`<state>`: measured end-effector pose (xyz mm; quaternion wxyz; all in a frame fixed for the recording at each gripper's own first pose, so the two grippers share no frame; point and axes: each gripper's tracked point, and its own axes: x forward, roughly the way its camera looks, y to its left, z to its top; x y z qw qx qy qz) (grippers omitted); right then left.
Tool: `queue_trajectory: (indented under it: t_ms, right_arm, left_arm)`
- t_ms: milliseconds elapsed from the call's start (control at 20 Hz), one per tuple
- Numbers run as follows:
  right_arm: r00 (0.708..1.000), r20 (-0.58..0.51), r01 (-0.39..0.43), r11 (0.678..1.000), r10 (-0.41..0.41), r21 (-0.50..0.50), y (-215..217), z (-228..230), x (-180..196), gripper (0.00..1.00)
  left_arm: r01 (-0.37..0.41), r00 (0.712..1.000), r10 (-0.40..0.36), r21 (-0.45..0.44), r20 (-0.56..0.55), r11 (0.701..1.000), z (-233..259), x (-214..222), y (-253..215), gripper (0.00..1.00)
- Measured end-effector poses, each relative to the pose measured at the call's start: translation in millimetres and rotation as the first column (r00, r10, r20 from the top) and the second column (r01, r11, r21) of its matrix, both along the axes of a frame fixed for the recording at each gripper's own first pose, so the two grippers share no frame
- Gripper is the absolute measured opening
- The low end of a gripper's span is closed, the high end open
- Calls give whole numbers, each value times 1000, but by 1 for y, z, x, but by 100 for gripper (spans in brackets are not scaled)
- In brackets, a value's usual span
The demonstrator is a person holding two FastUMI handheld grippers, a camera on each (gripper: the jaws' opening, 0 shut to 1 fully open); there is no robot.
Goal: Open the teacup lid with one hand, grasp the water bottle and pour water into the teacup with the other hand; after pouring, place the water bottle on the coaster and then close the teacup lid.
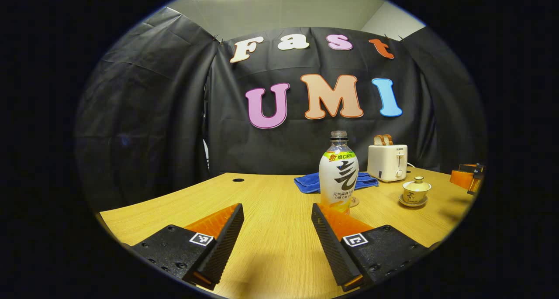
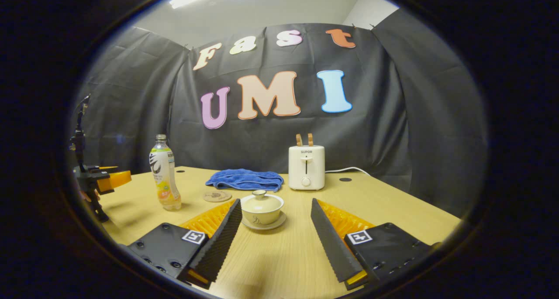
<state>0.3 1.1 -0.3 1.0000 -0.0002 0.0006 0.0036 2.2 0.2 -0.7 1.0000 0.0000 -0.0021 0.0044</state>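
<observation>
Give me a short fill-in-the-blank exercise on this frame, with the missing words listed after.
1. The lid of the teacup is ____ the cup.
2. The water bottle stands ____ on the table.
3. Behind the teacup, two bread slices stick out of the ____.
4. The right gripper has its jaws ____, the teacup just ahead of them.

Missing words: on; upright; toaster; open

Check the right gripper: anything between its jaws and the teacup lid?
Nothing visible. In the right gripper view the right gripper has its jaws open, with bare table leading to the teacup; its lid is on. The water bottle, coaster and towel sit off to the side.
</observation>
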Motion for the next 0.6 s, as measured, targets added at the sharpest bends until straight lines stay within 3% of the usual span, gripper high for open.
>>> queue_trajectory:
  t_ms: [600]
  right_arm:
    - [1000, -8, -30, 1000, 30, 0, 10, -1, 22, 96]
  left_arm:
    - [8, 1000, -8, 0, 1, 1000, 0, -1, -3, 91]
